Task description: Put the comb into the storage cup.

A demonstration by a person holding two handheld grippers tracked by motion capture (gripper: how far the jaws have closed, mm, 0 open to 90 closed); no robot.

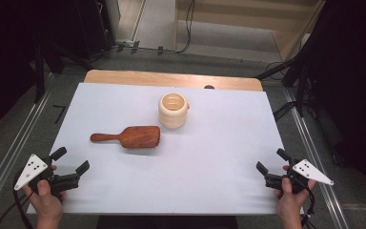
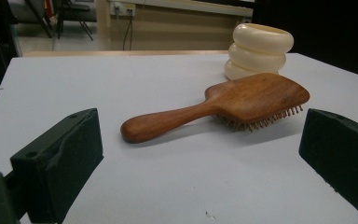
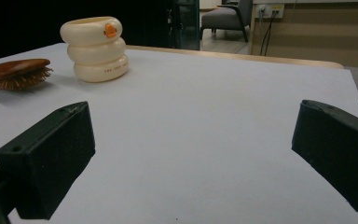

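A brown wooden hairbrush (image 1: 129, 137) lies bristles down near the middle of the white table top (image 1: 219, 157), its handle pointing left. Just behind its head stands a cream ribbed cup (image 1: 173, 110) with an orange mark on its side (image 3: 110, 31). My left gripper (image 1: 70, 160) rests at the near left corner, open and empty, and in its own view the hairbrush (image 2: 223, 105) and the cup (image 2: 259, 49) lie beyond the jaws. At the near right corner my right gripper (image 1: 272, 160) is open, nothing between its jaws, with the cup (image 3: 95, 47) far off at its left.
The white sheet covers a wooden table whose bare edge (image 1: 171, 78) runs along the back. Metal rails (image 1: 9, 157) flank the table on the floor. Cables (image 1: 187, 28) and dark stands sit behind it.
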